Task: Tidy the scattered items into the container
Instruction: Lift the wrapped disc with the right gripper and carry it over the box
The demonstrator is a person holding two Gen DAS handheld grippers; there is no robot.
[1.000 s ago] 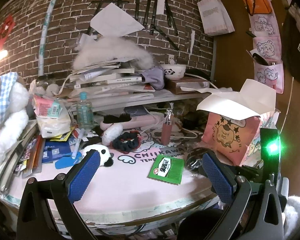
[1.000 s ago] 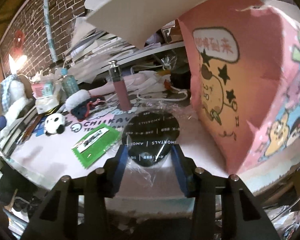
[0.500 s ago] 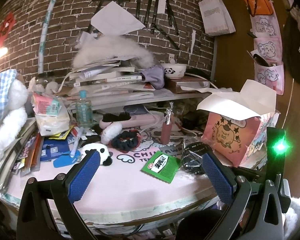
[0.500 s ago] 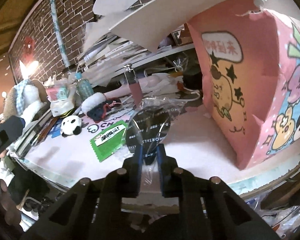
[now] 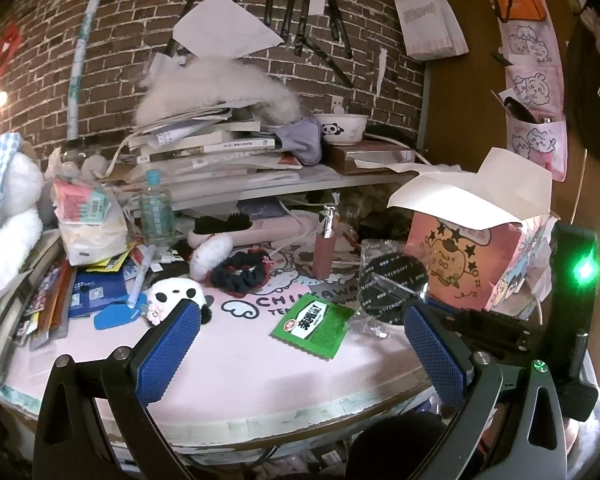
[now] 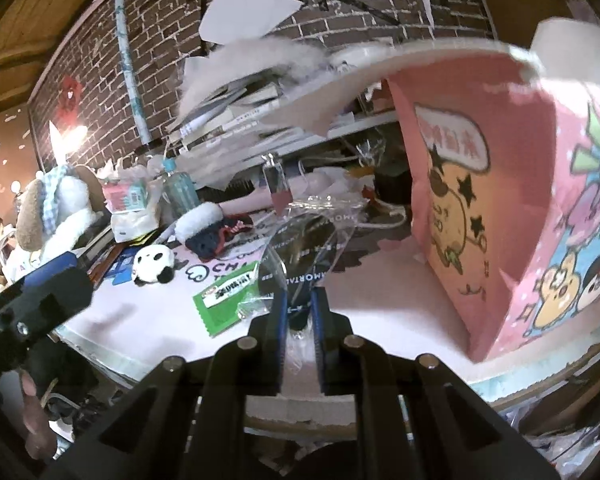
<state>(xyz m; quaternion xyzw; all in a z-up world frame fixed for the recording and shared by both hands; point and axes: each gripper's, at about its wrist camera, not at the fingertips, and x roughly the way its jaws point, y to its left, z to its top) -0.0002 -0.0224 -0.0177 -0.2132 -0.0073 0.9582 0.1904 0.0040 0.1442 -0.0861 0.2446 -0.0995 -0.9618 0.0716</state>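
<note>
Pink tabletop (image 5: 228, 364) cluttered edge to edge in the left wrist view; left gripper (image 5: 300, 344) spread wide over its near part, blue pads (image 5: 168, 348) well apart, nothing between them; green sachet (image 5: 314, 326) flat on the mat between the two fingers, farther out; black disc in clear wrapping (image 5: 392, 280) lifted on edge just right of the sachet, pinched by the right gripper (image 5: 428, 303) reaching in from the right; pink cartoon box (image 5: 460, 264), the container, close behind the disc, white flap raised over its top; panda plush (image 5: 176, 294) beside the left pad; dark scrunchie (image 5: 240, 274) and pink bottle (image 5: 325, 254) farther back; books piled on the shelf (image 5: 204, 148) against brick. Seen from the right wrist: right gripper (image 6: 300, 312) clenched tight on the clear wrapping of the black disc in clear wrapping (image 6: 304, 264), jaws having just closed onto it, disc tilted up off the tabletop (image 6: 384, 320); pink cartoon box (image 6: 496, 216) just to the right, large and near; green sachet (image 6: 228, 300) lying left of the pads; panda plush (image 6: 154, 266) beyond it; left gripper's finger (image 6: 40, 284) at the left edge.
</note>
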